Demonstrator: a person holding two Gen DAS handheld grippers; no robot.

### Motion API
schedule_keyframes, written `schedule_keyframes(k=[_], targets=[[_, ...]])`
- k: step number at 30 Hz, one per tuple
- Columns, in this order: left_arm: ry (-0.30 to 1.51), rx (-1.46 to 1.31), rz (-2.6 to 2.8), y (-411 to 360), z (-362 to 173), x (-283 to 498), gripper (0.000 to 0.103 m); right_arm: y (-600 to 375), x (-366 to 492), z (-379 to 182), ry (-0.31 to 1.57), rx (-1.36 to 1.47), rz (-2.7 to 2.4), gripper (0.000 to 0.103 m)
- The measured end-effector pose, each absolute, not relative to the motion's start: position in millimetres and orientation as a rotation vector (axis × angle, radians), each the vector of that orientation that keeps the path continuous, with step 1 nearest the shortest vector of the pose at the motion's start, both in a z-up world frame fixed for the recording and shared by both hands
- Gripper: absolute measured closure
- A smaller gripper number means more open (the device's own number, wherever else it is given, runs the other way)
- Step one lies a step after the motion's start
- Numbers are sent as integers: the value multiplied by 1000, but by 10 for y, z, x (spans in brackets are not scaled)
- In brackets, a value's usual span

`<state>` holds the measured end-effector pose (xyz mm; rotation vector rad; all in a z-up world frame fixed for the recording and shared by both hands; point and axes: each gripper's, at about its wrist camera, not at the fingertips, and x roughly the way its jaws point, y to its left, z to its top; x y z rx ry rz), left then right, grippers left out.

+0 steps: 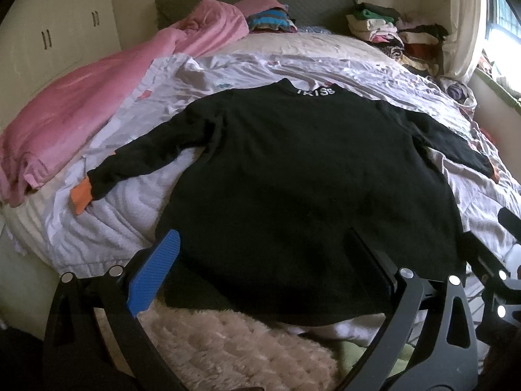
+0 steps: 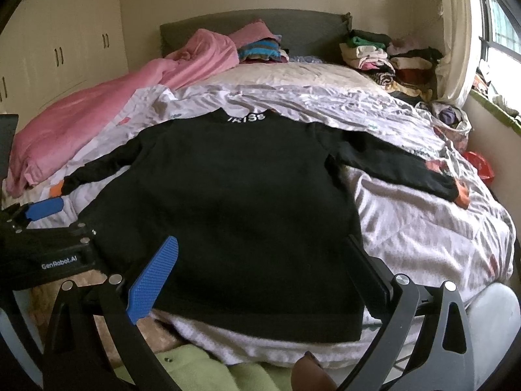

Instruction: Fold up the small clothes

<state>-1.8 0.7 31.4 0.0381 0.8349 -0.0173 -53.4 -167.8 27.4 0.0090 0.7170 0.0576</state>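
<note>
Black sweater (image 1: 293, 176) lies flat mid-frame on the bed (image 1: 325, 49), sleeves spread, nothing folded yet. Left gripper (image 1: 263, 260) and right gripper (image 2: 260, 267) both hover spread wide at the hem, gripping nothing. Next I'd guess a sleeve gets pinched and folded inward

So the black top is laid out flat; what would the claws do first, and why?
Probably the left claw reaches for the left sleeve to fold it onto the body: the black sweater lies flat, sleeves spread, and both claws hang open at its hem, holding nothing.
</note>
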Motion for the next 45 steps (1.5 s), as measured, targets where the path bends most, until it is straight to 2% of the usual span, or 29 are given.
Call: schedule_keyframes(k=[28,37,45], targets=[[851,48,15,-305,414,1434,9,-2410,672,491,729,142,-7,4],[854,70,-34,-571,444,1867,9,-3031,995,491,722,249,-156,4],[883,73,-81,-913,320,2268,9,-3878,1075,274,734,384,-370,4]])
